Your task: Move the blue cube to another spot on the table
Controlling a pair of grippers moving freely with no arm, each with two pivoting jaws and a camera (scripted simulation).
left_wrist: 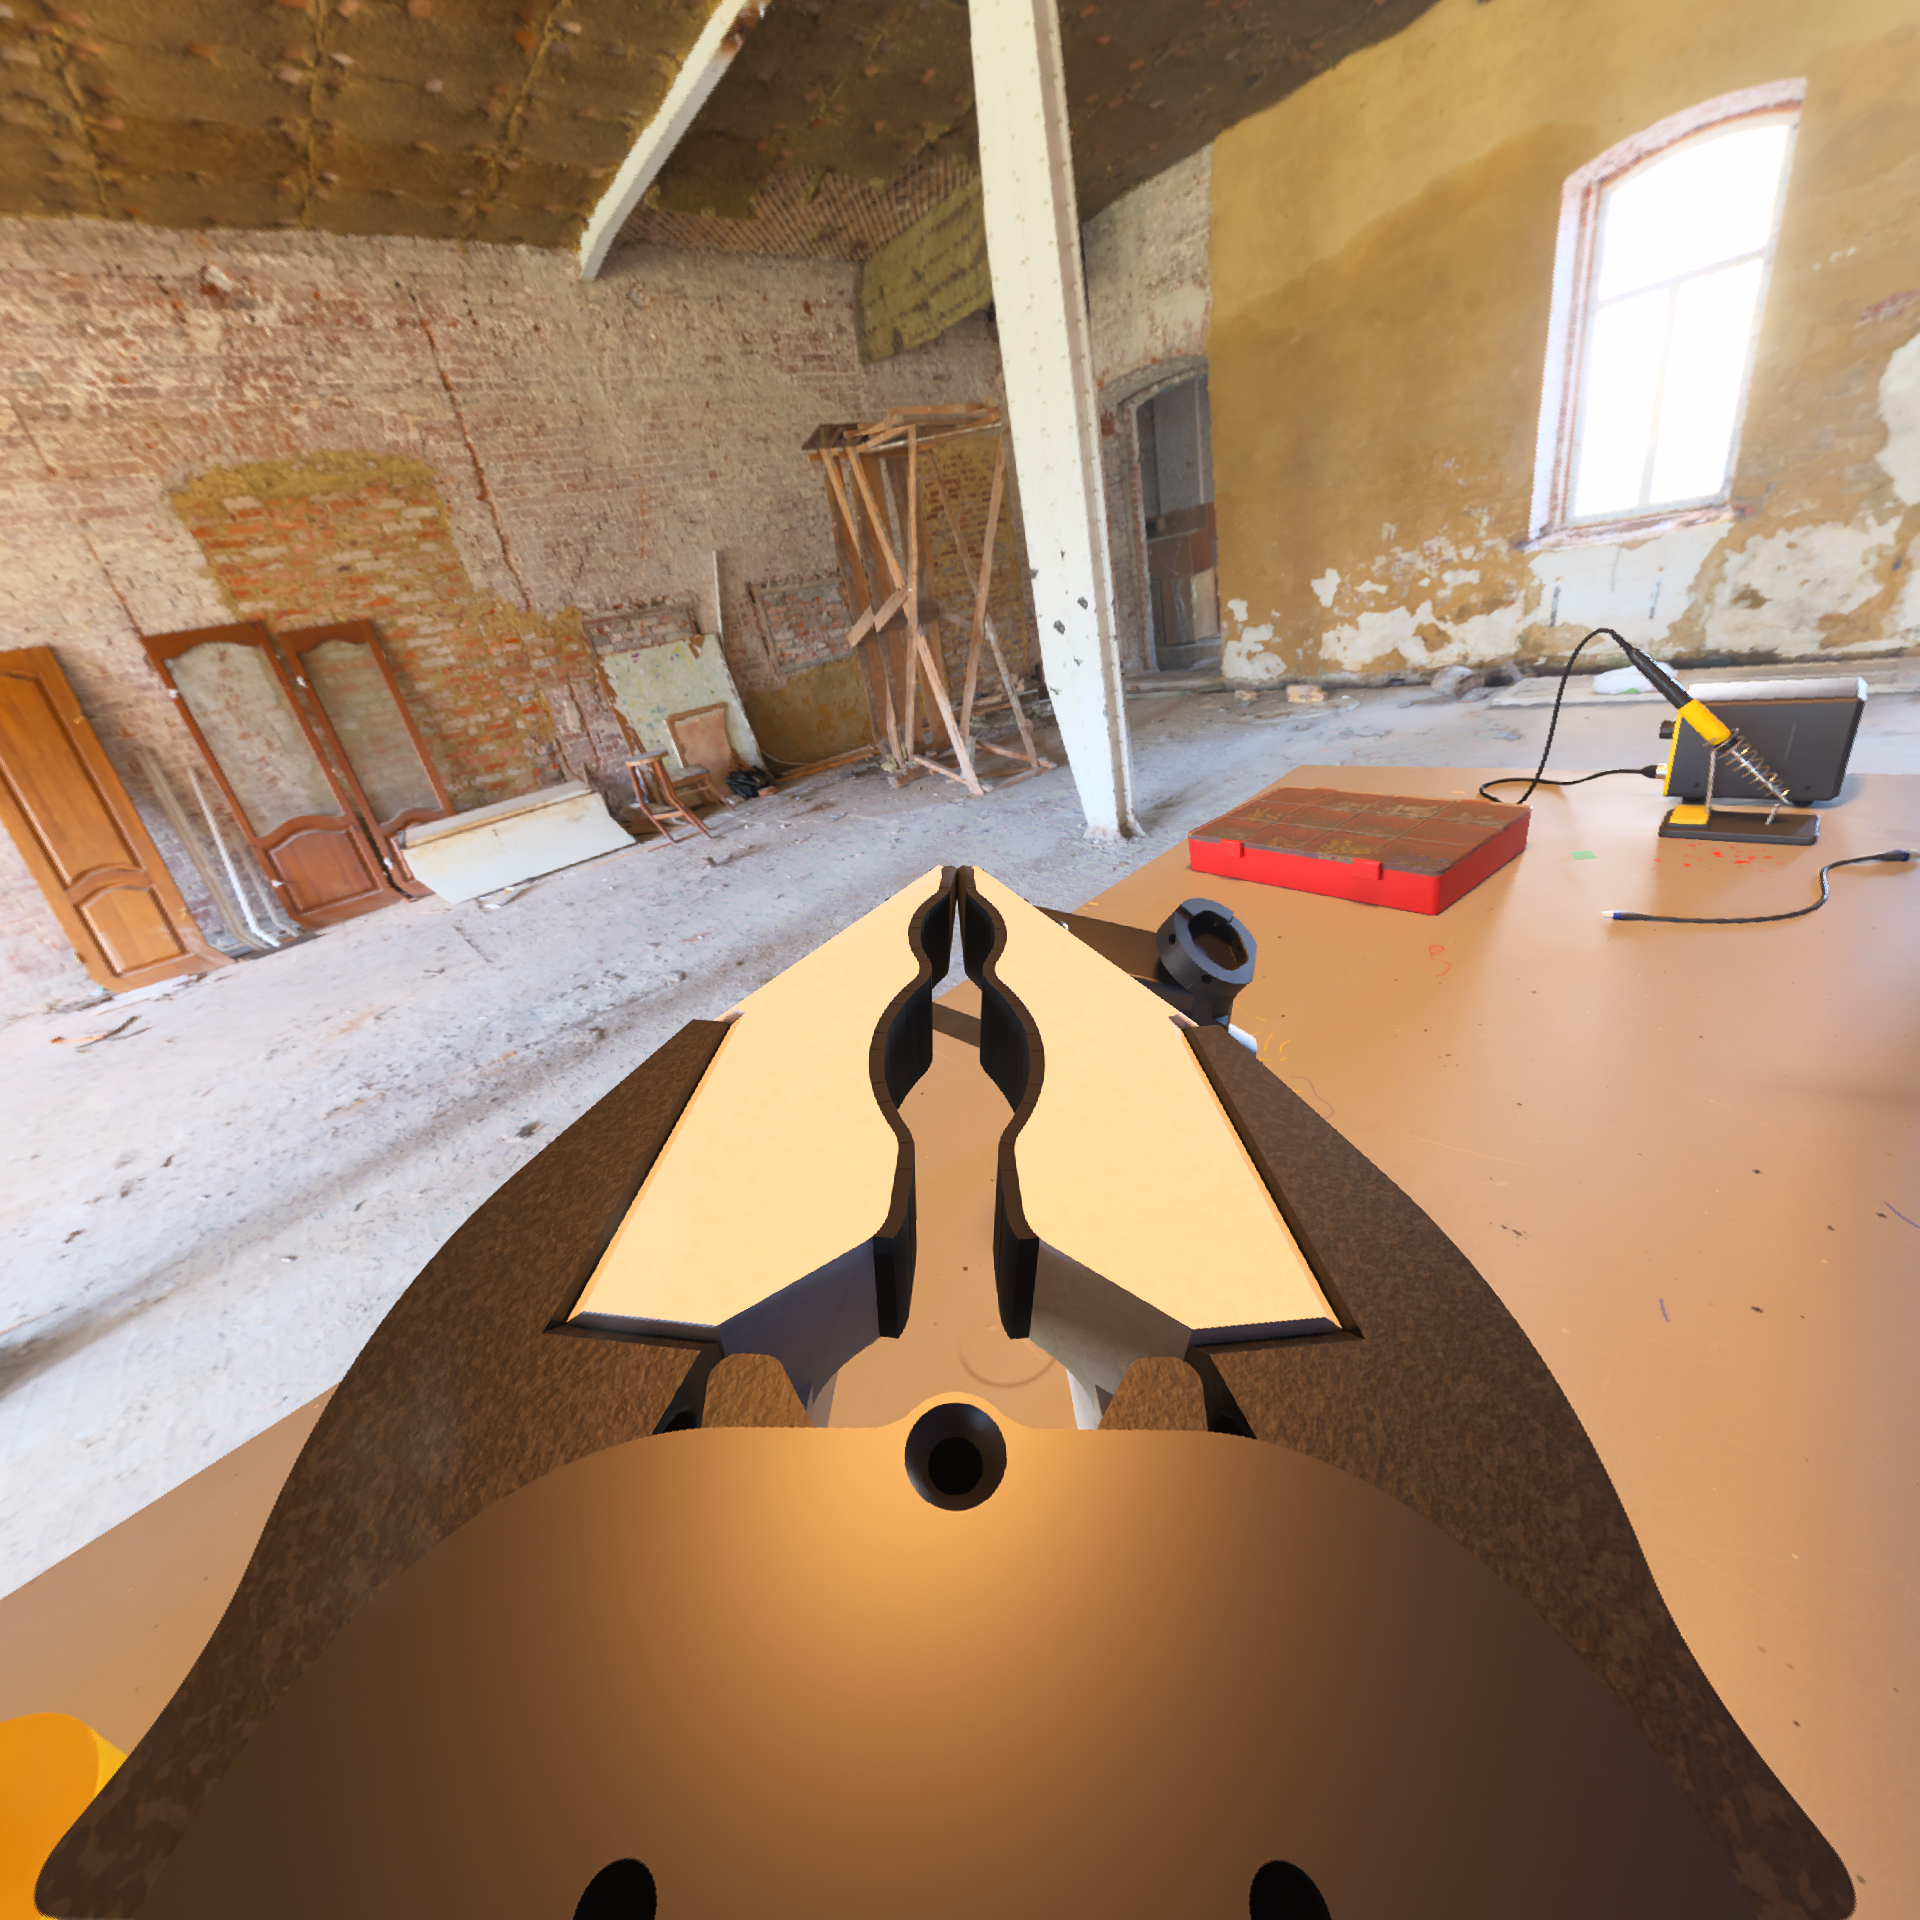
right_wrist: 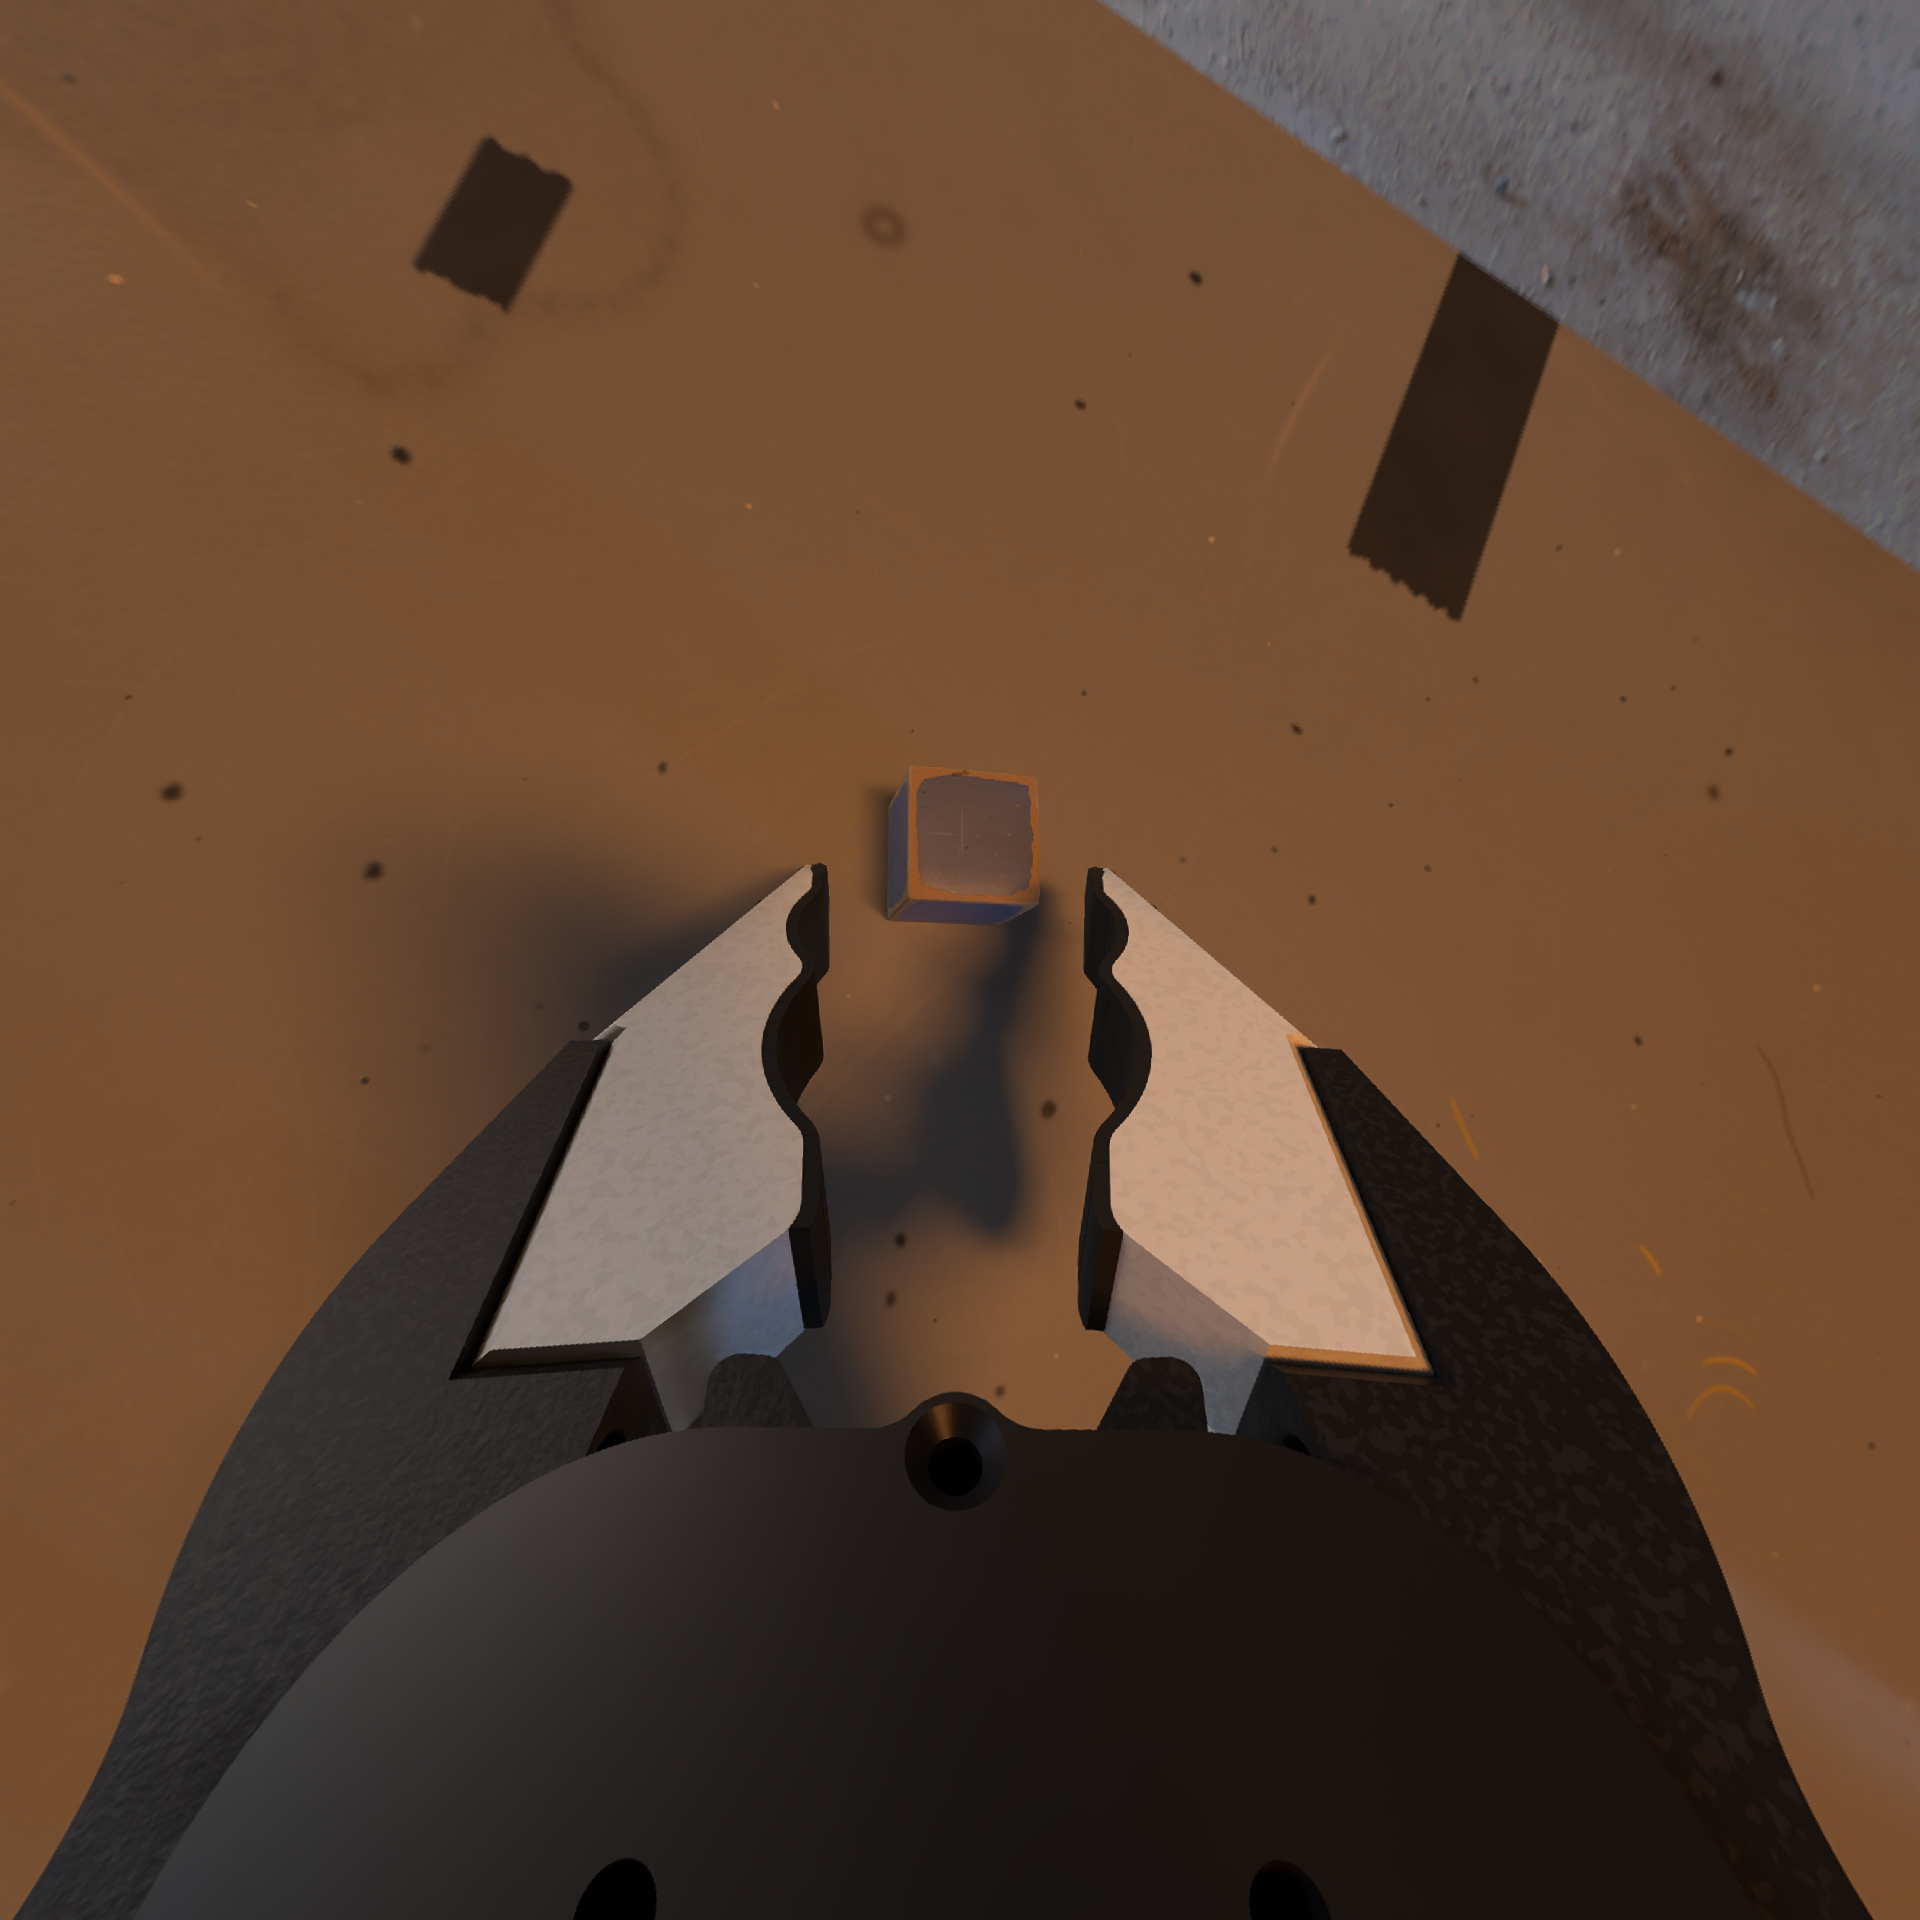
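Down on the bench (right_wrist: 520,644), the right gripper (right_wrist: 956,883) points almost straight at the brown top, its two fingers (right_wrist: 727,1091) spread wide with nothing between them. The cube (right_wrist: 961,844) sits on the bench just beyond the fingertips, roughly centred on the gap and clear of both. Its top face looks greyish, with blue showing on its near side. Two dark tape strips lie farther off: one (right_wrist: 494,223) to the far left, a longer one (right_wrist: 1455,436) to the far right by the bench edge, where grey floor (right_wrist: 1662,156) shows past it.

Meanwhile the left gripper (left_wrist: 956,883) is held level over the bench's left edge, fingers pressed together at the tips and empty. A black ring part (left_wrist: 1205,951) sits just right of its tips. Farther right lie a red case (left_wrist: 1361,847), a loose cable (left_wrist: 1756,904) and a soldering station (left_wrist: 1756,758) with its iron in the stand.
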